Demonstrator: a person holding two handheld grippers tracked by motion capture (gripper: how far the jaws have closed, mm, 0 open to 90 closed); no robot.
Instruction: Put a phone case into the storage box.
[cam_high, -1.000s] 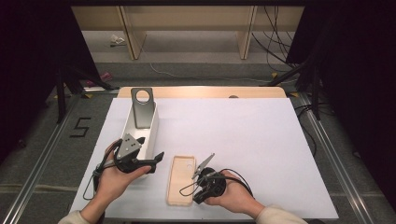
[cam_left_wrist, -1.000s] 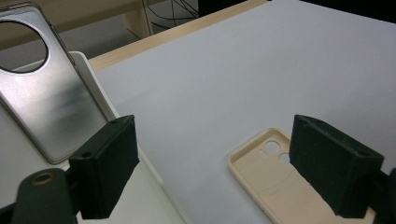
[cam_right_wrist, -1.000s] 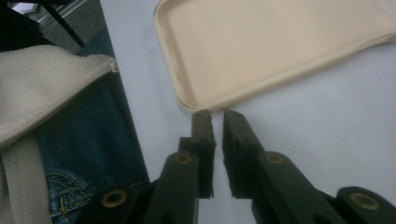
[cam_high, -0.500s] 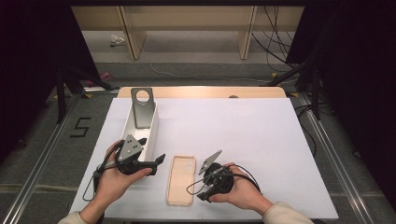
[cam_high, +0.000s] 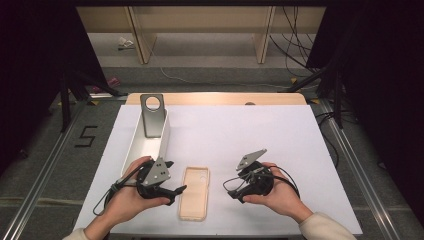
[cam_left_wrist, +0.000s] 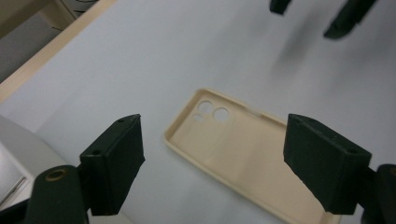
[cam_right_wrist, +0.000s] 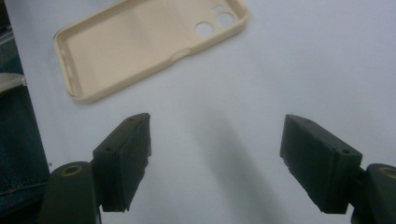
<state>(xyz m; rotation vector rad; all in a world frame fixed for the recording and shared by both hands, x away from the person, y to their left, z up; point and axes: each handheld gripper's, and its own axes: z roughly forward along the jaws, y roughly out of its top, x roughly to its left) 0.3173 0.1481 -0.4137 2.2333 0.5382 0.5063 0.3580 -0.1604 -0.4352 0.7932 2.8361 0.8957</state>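
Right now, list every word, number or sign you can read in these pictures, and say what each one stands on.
"5": a black numeral marked on the grey floor, left of the table.
The phone case, the white box and the grey plate standing in it show no readable text.
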